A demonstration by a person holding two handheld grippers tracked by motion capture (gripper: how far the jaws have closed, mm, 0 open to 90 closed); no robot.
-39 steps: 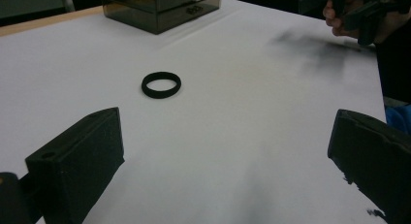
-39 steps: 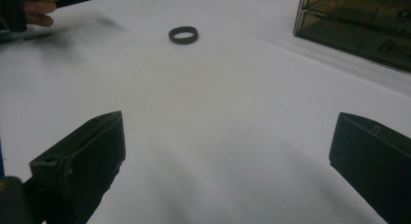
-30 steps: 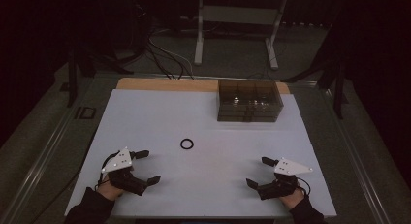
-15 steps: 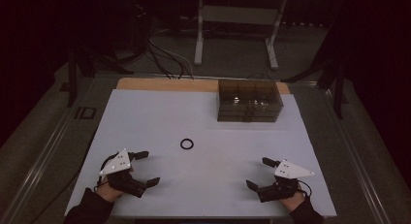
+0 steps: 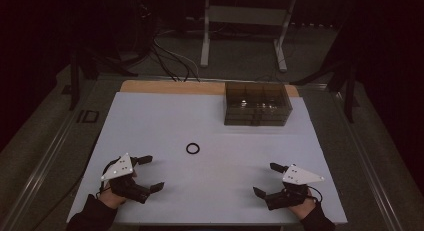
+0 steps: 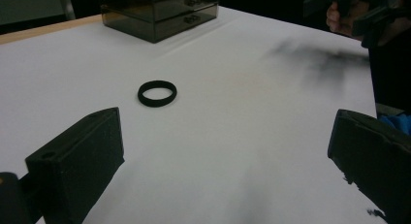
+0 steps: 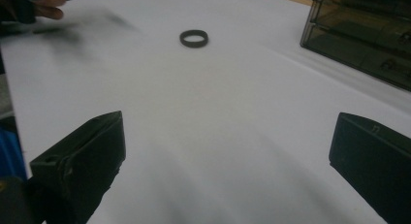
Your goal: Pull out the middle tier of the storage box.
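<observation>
Black ring ahead, between both wide-spread claws, untouched.

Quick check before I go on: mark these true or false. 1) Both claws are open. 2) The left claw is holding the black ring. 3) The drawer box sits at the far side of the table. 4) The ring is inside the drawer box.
1) True: the left claw and the right claw are both open.
2) False: the black ring lies loose on the white table, apart from both claws.
3) True: the drawer box stands at the far edge.
4) False: the ring lies on the table in front of the box.
</observation>
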